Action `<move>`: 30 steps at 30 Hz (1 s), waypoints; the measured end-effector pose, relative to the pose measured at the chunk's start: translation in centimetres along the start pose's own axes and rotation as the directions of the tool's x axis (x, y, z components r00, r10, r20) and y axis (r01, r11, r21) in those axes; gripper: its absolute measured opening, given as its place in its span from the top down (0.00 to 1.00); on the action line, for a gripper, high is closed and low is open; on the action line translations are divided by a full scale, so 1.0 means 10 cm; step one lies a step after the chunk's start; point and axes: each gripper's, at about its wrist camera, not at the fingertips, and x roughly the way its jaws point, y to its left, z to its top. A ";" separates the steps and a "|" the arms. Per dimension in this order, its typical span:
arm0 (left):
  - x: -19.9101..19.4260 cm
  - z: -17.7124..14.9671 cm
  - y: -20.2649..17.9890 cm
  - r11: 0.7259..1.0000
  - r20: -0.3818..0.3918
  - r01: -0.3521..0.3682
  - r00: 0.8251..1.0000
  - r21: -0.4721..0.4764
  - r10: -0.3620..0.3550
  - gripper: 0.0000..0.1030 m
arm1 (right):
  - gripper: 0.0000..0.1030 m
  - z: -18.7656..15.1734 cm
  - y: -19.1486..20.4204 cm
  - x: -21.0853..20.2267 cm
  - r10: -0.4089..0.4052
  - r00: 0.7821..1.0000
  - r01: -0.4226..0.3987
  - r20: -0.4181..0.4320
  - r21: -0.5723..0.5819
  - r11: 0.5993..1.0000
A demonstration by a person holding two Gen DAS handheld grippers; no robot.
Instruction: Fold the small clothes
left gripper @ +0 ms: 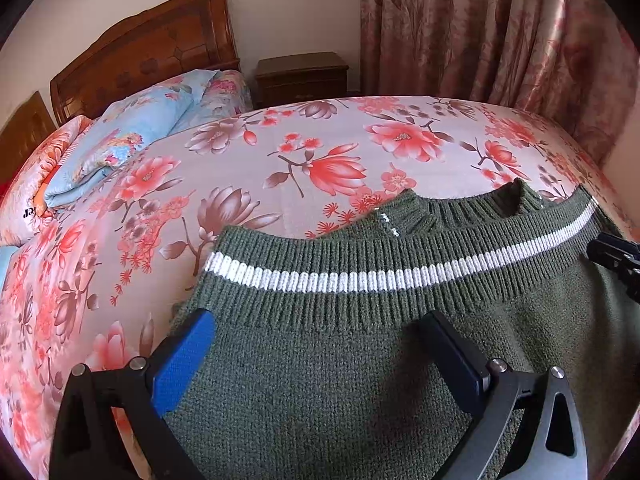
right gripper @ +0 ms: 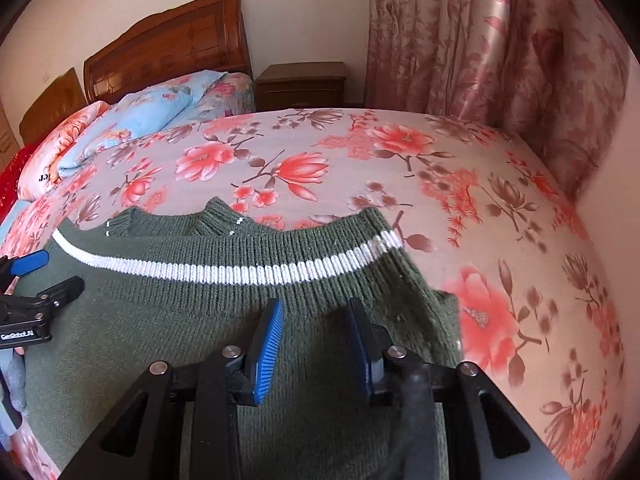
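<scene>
The green knit sweater (left gripper: 360, 360) is looked down upon at close range from both wrist views, the left one set over its left part and the right one (right gripper: 280, 320) over its right, with headboard (left gripper: 148, 48), nightstand (right gripper: 300, 84) and curtain (right gripper: 500, 60) shared beyond.

A sweater (left gripper: 360, 360) lies on the bed (left gripper: 280, 152), folded so its ribbed hem (left gripper: 360, 276) rests just before the collar (left gripper: 460, 208). The left hand-held gripper (left gripper: 320, 344) sits over the sweater's left part, the right hand-held gripper (right gripper: 316, 332) over its right. Behind, folded bedding (left gripper: 132, 132) lies against the headboard (left gripper: 152, 48). A nightstand (left gripper: 302, 76) stands right of the headboard, a curtain (left gripper: 500, 28) further right.
</scene>
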 end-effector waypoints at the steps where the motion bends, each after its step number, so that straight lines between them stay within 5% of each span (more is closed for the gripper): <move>1: -0.03 -0.01 0.01 1.000 0.013 0.000 1.000 -0.012 0.000 0.00 | 0.69 -0.01 0.02 -0.05 0.001 1.000 -0.001 0.011 -0.002 1.000; 4: -0.27 -0.05 0.02 0.997 0.069 -0.024 0.997 -0.074 0.029 0.00 | 0.69 -0.07 0.18 -0.19 0.069 0.997 -0.067 0.042 -0.052 0.996; 7: -0.66 -0.14 -0.13 0.993 0.171 0.090 0.982 -0.072 -0.076 0.00 | 0.69 -0.18 0.45 -0.28 0.143 0.989 -0.136 0.043 -0.142 0.981; 11: -0.55 -0.29 -0.34 0.996 0.074 0.092 0.993 0.004 -0.092 0.00 | 0.69 -0.36 0.68 -0.23 0.124 0.992 -0.120 -0.002 -0.251 0.960; 14: -0.37 -0.44 -0.23 0.997 0.013 0.069 0.998 -0.039 -0.069 0.00 | 0.69 -0.39 0.56 -0.24 0.142 0.990 -0.135 0.013 -0.243 0.961; 16: -0.43 -0.50 -0.09 0.991 0.028 0.102 0.995 -0.086 -0.100 0.00 | 0.69 -0.40 0.43 -0.27 0.116 0.993 -0.110 0.015 -0.223 0.969; 20: -0.56 -0.67 -0.07 0.998 0.037 0.055 0.998 -0.042 -0.053 0.00 | 0.69 -0.51 0.05 -0.37 0.073 0.997 -0.069 0.028 -0.144 0.987; 24: -0.56 -0.74 -0.04 0.998 0.059 0.059 0.997 -0.034 -0.057 0.00 | 0.69 -0.61 -0.12 -0.40 0.142 0.988 -0.135 0.056 -0.119 0.984; 30: -0.54 -0.71 -0.04 0.997 0.044 0.059 0.997 -0.040 -0.057 0.00 | 0.69 -0.60 -0.10 -0.40 0.133 0.990 -0.125 0.053 -0.131 0.983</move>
